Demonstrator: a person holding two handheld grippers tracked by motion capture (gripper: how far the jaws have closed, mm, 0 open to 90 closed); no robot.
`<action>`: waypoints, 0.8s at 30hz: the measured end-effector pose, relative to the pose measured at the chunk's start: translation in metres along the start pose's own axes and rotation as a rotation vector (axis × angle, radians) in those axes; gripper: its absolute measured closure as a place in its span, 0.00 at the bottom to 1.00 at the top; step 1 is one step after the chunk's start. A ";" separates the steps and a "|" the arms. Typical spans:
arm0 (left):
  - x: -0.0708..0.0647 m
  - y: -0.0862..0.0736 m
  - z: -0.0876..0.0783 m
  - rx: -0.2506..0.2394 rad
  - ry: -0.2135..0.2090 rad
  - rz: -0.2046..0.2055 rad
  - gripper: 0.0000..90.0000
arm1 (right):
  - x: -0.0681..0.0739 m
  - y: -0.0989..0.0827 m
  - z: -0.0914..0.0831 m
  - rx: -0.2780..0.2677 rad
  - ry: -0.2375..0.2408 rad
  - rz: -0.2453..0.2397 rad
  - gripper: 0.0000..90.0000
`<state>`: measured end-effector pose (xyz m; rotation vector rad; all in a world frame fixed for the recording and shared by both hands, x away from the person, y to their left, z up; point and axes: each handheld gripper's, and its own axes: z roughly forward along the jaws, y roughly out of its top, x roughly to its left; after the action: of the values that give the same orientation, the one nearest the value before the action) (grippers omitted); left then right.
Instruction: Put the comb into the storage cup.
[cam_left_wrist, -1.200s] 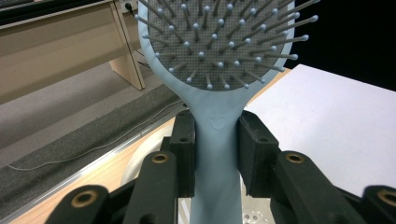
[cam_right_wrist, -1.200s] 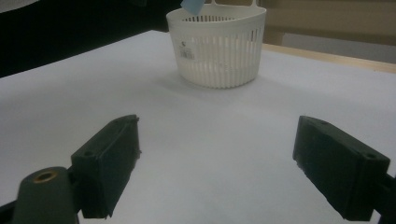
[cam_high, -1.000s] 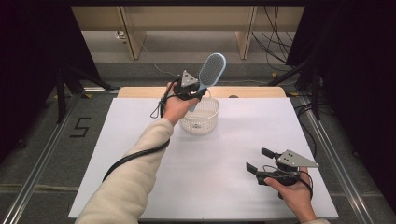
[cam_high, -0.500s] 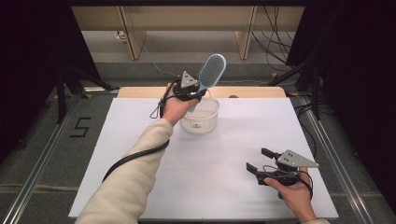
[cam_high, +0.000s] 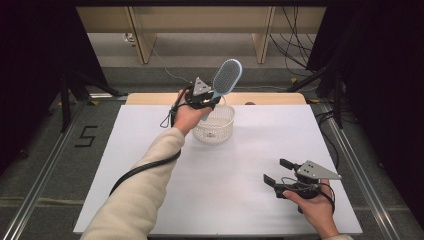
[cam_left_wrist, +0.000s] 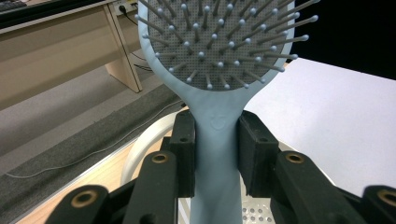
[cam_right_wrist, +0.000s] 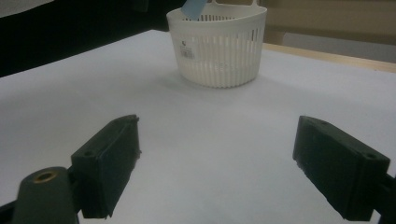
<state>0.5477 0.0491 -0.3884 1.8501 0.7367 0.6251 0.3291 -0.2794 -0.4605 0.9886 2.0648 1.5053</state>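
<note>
While we hold both tools over the white surface (cam_high: 150, 165), this is what we see:

Left hand-held gripper (cam_high: 206, 100): upper centre of the high view, just above the basket's far-left rim. Jaws clamped on the hairbrush handle; in the left gripper view both black pads press on the handle from either side, just below the head.

Hairbrush (cam_left_wrist: 215, 70): light blue, paddle head with grey pad and ball-tipped bristles. Head tilts up and to the right in the high view (cam_high: 227, 76); lower end of the handle hangs over the basket opening.

Basket (cam_high: 215, 125): white, slotted wall, small label on its side; stands on the surface at upper centre of the high view. Top centre in the right gripper view (cam_right_wrist: 217, 44), with the blue handle tip above its rim.

Right hand-held gripper (cam_high: 280, 171): lower right of the high view, held in our right hand (cam_high: 312, 207), well apart from the basket. Jaws spread wide, nothing between them, bare surface beyond.
</note>
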 end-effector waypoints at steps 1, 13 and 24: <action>0.000 -0.001 0.000 0.001 0.000 0.002 0.77 | 0.000 0.000 0.000 0.000 0.000 -0.001 0.17; 0.001 -0.005 0.001 0.004 -0.005 0.014 0.77 | 0.000 0.000 0.000 0.000 0.000 0.000 0.17; 0.000 -0.010 0.003 0.004 -0.012 0.012 0.77 | 0.000 0.000 0.000 -0.002 0.000 0.000 0.17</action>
<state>0.5478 0.0504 -0.3991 1.8617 0.7206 0.6203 0.3290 -0.2792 -0.4605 0.9880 2.0628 1.5070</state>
